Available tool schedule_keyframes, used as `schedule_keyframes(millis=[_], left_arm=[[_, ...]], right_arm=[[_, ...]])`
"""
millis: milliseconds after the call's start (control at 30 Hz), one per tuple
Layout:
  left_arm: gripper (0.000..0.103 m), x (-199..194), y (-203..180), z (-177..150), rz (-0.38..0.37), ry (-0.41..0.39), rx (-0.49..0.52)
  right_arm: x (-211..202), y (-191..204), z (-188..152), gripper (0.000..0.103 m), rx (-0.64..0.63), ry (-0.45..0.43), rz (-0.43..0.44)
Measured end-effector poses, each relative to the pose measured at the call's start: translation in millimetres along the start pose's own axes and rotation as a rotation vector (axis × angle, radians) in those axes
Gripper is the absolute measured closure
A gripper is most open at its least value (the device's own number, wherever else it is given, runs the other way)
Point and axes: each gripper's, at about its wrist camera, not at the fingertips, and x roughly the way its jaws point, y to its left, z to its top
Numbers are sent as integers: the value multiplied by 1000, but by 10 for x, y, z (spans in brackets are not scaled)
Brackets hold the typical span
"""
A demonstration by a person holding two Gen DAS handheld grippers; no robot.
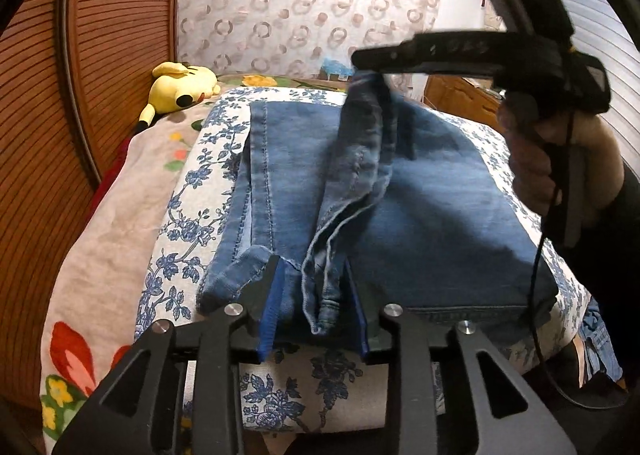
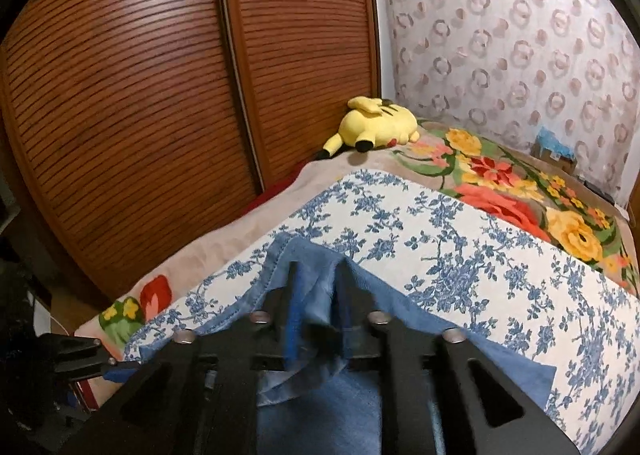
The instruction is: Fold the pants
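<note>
The left claw (image 1: 312,295) is a little open, with a fold of the blue pants (image 1: 420,191) loose between its fingers. The right claw (image 2: 316,295) is a little open too, with pants cloth between its fingers. The pants lie on a blue-flowered cloth (image 2: 480,251) on the bed, and a yellow plush toy (image 2: 376,125) rests by the wooden doors (image 2: 160,95).

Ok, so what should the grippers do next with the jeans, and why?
Probably draw both grippers back, clear of the jeans. The left gripper stands open around the near hem without pinching it. The right gripper looks open too, though a strip of denim stands up toward it. The jeans already lie folded on the blue-flowered cloth, so letting that strip drop should finish this fold.
</note>
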Motion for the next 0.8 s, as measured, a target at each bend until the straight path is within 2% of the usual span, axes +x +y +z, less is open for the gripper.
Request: schedule_keyframes(millis=[33, 133, 300, 467, 533, 700, 767, 800], left_arm=[[71, 9, 17, -9, 8, -3, -11], [71, 18, 87, -23, 45, -14, -51], [71, 32, 214, -48, 96, -10, -80], [71, 80, 278, -89, 98, 11, -87], [70, 73, 290, -60, 99, 8, -83], [50, -32, 309, 8, 83, -31, -86], [25, -76, 308, 47, 76, -51, -85], [24, -100, 300, 71, 70, -65, -81]], right_arm=[[-19, 3, -20, 63, 5, -21, -4], [-156, -49, -41, 63, 23, -68, -21], [-260, -152, -185, 63, 7, -47, -75], [-413, -330, -319, 63, 35, -38, -98], [-473, -361, -349, 59, 40, -34, -108], [-610, -482, -443, 56, 58, -19, -146], [-678, -526, -467, 55, 63, -17, -162], [-725, -553, -488, 55, 65, -17, -170]])
